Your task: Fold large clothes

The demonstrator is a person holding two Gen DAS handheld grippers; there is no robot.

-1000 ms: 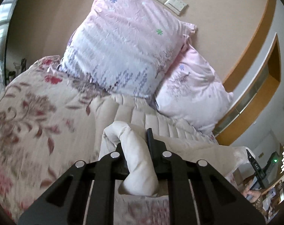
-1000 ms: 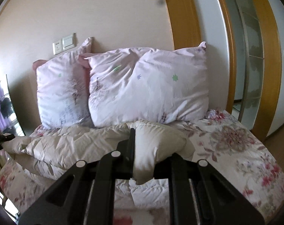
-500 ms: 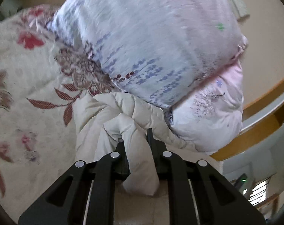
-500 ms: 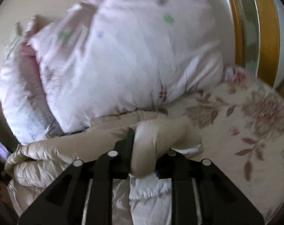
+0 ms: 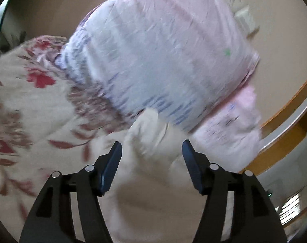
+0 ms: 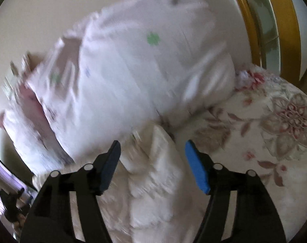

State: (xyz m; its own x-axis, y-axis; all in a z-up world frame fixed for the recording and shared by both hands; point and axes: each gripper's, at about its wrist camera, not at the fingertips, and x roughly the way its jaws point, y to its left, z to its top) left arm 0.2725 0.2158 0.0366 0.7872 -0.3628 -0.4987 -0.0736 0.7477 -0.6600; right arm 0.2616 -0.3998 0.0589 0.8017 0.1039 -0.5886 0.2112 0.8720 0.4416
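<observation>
A cream quilted coat (image 5: 151, 162) lies on the bed, its far edge against the pillows. My left gripper (image 5: 151, 147) is open, its fingers spread over the coat's edge and gripping nothing. The coat also shows in the right wrist view (image 6: 155, 174). My right gripper (image 6: 152, 148) is open too, its blue-padded fingers apart on either side of a raised fold. Both views are blurred by motion.
Two pink-and-white pillows (image 5: 163, 60) lean against the beige wall, close ahead of both grippers; they also show in the right wrist view (image 6: 133, 70). A floral bedspread (image 5: 21, 111) covers the bed (image 6: 274, 131). A wooden door frame (image 6: 274, 30) stands at the right.
Both grippers were shut on folds of the coat. Both have opened and let go; the coat's edge now lies at the foot of the pillows.
</observation>
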